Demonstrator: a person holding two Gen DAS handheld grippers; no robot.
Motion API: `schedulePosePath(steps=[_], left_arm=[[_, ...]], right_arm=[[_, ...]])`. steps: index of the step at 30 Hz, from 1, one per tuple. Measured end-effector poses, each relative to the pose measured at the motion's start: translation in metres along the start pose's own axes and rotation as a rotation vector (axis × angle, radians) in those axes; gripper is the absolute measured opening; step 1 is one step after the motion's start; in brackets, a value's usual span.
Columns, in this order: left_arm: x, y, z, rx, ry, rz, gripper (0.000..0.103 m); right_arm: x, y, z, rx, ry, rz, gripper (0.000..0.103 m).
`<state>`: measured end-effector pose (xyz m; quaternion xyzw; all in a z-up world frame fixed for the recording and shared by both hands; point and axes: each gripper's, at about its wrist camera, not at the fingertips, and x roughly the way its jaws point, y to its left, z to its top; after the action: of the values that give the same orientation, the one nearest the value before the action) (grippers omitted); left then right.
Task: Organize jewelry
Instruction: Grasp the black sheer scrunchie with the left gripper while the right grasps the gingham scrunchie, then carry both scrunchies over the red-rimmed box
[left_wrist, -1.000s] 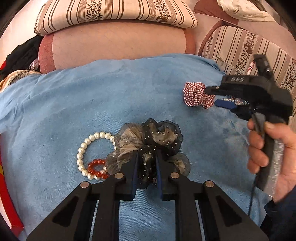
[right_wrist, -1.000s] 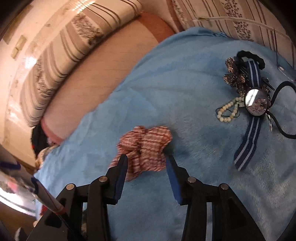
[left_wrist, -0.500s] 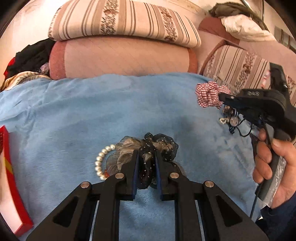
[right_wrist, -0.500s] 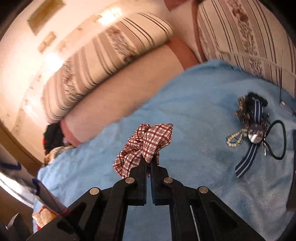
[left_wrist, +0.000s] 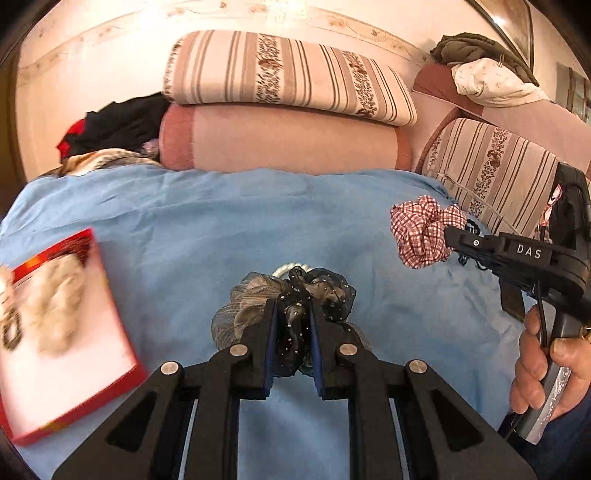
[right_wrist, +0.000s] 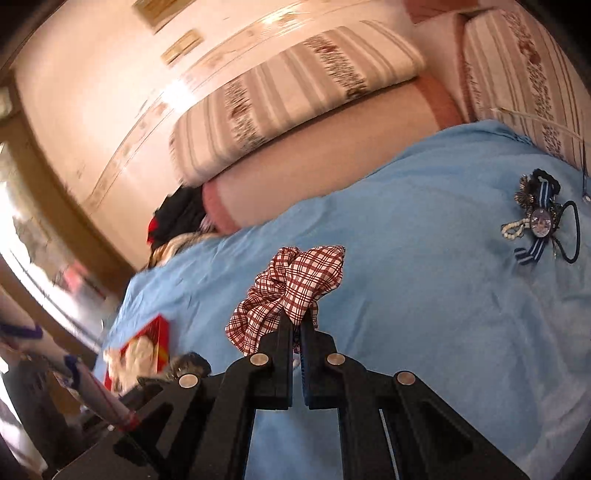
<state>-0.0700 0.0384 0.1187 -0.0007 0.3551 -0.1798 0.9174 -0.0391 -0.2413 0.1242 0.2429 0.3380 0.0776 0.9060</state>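
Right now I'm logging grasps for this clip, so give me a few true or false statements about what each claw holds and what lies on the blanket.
1. The left claw is shut on the black scrunchie. True.
2. The right claw is open and holds nothing. False: it is shut on the plaid scrunchie.
3. A red box lies on the blanket. True.
4. The watch is inside the box. False: it lies on the blanket.
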Motion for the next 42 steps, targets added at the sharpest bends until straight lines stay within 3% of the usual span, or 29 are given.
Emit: schedulePosePath(steps=[5,14,20,42], left_arm=[[-0.024,0.012,-0.032,-0.012,-0.025,0.055,0.015],[-0.025,0.036,-0.065,-0.076,-0.017,0.088,0.015],[-0.01,0.044,-0.073,-0.101,0.024,0.09,0.015],[-0.015,0.04,-0.074,-0.019,-0.014,0.168,0.015]], right_arm=[[-0.006,0.029,-0.037,-0.082,0.026,0.013,0.004],[-0.009,0.055,-0.093,-0.178,0.125,0.01,0.004],[0.006,0.053,-0.101,-0.184,0.174,-0.004,0.004],[0.0,0.065,-0.107,-0.253,0.136,0.002,0.004]])
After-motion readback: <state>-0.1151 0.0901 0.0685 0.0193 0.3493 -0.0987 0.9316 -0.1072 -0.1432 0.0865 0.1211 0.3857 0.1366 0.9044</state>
